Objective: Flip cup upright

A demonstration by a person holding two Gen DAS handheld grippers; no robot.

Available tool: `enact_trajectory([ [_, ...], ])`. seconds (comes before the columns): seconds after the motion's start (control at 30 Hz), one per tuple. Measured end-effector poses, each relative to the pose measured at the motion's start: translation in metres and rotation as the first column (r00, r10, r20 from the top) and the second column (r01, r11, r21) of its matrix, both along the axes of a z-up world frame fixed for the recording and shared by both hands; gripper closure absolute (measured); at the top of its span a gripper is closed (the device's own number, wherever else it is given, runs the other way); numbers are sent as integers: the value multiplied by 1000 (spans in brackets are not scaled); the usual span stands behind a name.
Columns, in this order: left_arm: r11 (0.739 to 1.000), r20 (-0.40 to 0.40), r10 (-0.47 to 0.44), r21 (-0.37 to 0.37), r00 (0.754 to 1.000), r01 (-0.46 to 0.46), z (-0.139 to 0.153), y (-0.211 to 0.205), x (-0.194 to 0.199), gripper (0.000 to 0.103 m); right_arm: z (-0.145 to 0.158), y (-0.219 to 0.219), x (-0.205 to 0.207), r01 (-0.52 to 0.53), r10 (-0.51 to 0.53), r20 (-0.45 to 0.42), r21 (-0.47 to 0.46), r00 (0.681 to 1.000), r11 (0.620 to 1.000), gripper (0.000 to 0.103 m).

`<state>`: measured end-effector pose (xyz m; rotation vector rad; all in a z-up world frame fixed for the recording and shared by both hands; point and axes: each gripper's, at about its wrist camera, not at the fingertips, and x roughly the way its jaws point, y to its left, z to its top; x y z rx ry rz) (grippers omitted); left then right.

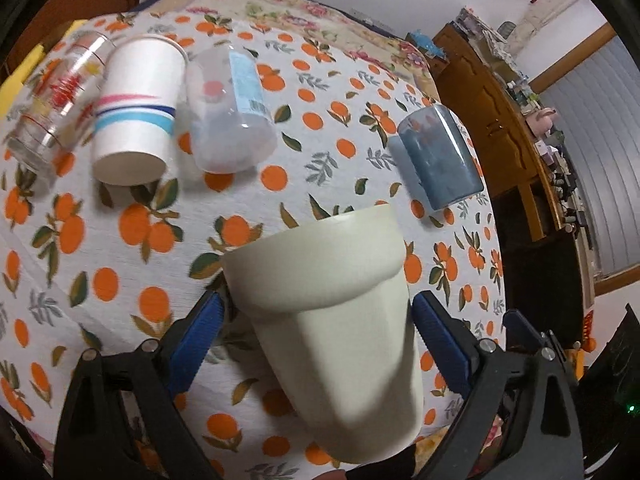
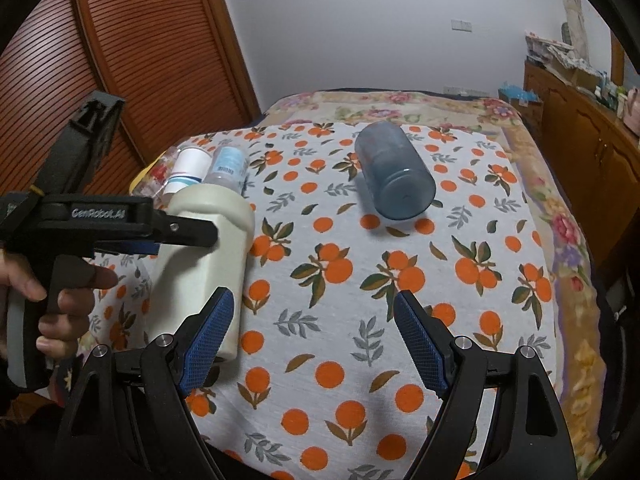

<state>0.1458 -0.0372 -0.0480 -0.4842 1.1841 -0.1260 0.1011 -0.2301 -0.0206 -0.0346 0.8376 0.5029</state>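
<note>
My left gripper (image 1: 316,316) is shut on a cream cup (image 1: 340,320) and holds it tilted above the orange-print cloth, its thick rim pointing away from me. The right wrist view shows the same cream cup (image 2: 208,256) at the left, held by the left gripper (image 2: 188,236) with a hand on its grip. My right gripper (image 2: 314,336) is open and empty over the cloth. A blue translucent cup (image 2: 394,176) lies on its side ahead of it, and also shows in the left wrist view (image 1: 438,156).
A paper cup (image 1: 136,108), a clear plastic cup (image 1: 230,108) and a printed glass (image 1: 56,100) lie on their sides at the far left. The cloth (image 2: 360,280) covers a bed. A wooden cabinet (image 2: 580,140) stands right, a slatted wooden door (image 2: 140,60) left.
</note>
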Motion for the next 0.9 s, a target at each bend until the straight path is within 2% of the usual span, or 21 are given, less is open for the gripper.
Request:
enact_trajectory([
  [0.23,997,-49,-20,-80,999,16,-14,-2,10,7,0,0,0,2,-2,-3,4,1000,1000,19],
  [0.4,992,-66,-46,-123,997,37,-17,-2,15,12,-2,-2,1,8,-8,-12,4,1000,1000,19],
  [0.6,988,-74,-80,-140,994,69,-19,-4,20,13,-5,-3,3,9,-9,-23,17,1000,1000,19],
  [0.7,990,-52,-97,-112,994,91,-16,-4,19,14,-6,-3,2,9,-8,-24,18,1000,1000,19],
  [0.9,990,80,-144,13,986,144,5,-1,8,15,-10,-7,3,19,-18,-36,24,999,1000,19],
])
